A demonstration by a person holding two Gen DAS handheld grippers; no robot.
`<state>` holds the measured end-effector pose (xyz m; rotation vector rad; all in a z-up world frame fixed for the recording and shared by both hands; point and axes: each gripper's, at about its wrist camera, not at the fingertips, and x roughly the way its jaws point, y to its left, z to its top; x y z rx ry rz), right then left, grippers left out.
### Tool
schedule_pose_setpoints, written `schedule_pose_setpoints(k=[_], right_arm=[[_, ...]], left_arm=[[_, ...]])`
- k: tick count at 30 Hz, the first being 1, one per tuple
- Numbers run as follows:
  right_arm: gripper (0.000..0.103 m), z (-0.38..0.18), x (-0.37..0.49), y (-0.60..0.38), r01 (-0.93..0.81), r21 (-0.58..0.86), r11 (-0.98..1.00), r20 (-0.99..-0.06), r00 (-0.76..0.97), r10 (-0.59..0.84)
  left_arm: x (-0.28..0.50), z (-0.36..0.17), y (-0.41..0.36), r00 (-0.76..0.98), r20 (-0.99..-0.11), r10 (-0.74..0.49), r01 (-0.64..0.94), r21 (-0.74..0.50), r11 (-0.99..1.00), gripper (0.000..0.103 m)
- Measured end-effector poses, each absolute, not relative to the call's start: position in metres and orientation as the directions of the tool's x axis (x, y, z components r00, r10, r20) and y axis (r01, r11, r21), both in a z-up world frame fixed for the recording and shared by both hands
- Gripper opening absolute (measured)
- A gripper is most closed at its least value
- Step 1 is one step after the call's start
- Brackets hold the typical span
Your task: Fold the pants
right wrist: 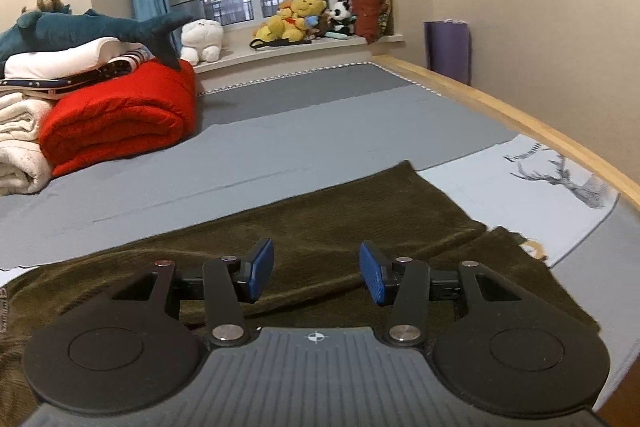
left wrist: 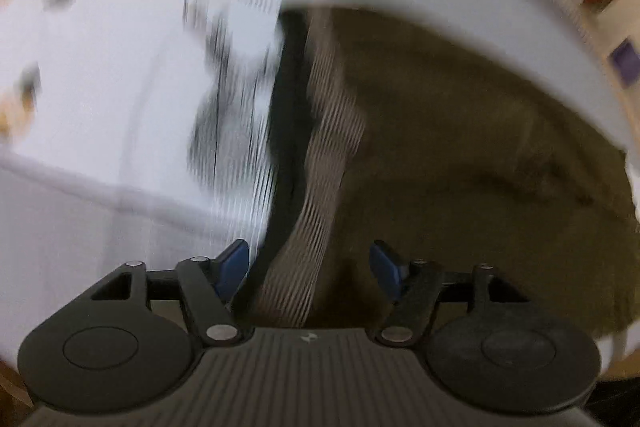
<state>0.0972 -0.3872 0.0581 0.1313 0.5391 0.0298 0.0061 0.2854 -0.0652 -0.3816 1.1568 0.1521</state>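
Observation:
Dark olive pants (right wrist: pixel 320 227) lie spread flat across the grey bed sheet (right wrist: pixel 300 139), their leg ends toward the right. My right gripper (right wrist: pixel 317 273) hovers low over the pants, open, with nothing between its blue pads. In the blurred left wrist view the pants (left wrist: pixel 460 147) fill the right half, with a ribbed waistband (left wrist: pixel 324 211) and a dark strip beside it. My left gripper (left wrist: pixel 310 263) points steeply down over that waistband edge, open, and no cloth sits between its pads (left wrist: pixel 234 267).
A folded red blanket (right wrist: pixel 120 123) with stacked linens and a plush shark (right wrist: pixel 80 27) sits at the left. A pale cloth with a deer print (right wrist: pixel 540 183) lies at the right near the wooden bed rail (right wrist: pixel 520 119). Plush toys line the window sill.

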Motion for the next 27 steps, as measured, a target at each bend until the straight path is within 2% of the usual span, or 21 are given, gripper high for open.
schedule_pose_setpoints(k=[3, 10, 14, 18, 19, 23, 24, 27], right_arm=[[0.050, 0.055, 0.097, -0.401, 0.036, 0.169, 0.985, -0.534, 0.844, 0.061], [0.050, 0.055, 0.097, -0.419, 0.098, 0.286, 0.953, -0.556, 0.827, 0.081], [0.050, 0.054, 0.097, -0.421, 0.127, 0.337, 0.933, -0.572, 0.815, 0.096], [0.050, 0.046, 0.097, -0.417, 0.120, 0.291, 0.949, -0.578, 0.813, 0.074], [0.050, 0.042, 0.101, -0.415, 0.127, 0.266, 0.955, -0.604, 0.794, 0.063], [0.050, 0.039, 0.103, -0.415, 0.130, 0.235, 0.963, -0.608, 0.793, 0.042], [0.050, 0.038, 0.103, -0.416, 0.139, 0.241, 0.960, -0.615, 0.788, 0.040], [0.050, 0.036, 0.104, -0.420, 0.161, 0.285, 0.945, -0.621, 0.782, 0.054]], left_arm=[[0.005, -0.065, 0.281, 0.418, -0.907, -0.051, -0.269, -0.177, 0.947, 0.071], [0.012, -0.081, 0.277, 0.373, -0.927, -0.045, -0.241, -0.144, 0.960, 0.070], [0.015, -0.086, 0.278, 0.379, -0.925, -0.024, -0.215, -0.113, 0.970, 0.065], [0.013, -0.085, 0.271, 0.388, -0.922, -0.005, -0.155, -0.070, 0.985, 0.050], [0.013, -0.084, 0.270, 0.390, -0.921, 0.002, -0.144, -0.059, 0.988, 0.049], [0.009, -0.084, 0.265, 0.392, -0.919, 0.033, -0.121, -0.016, 0.992, 0.040], [0.009, -0.085, 0.266, 0.392, -0.919, 0.038, -0.117, -0.009, 0.993, 0.034], [0.002, -0.083, 0.272, 0.379, -0.924, 0.056, -0.130, 0.007, 0.991, 0.033]])
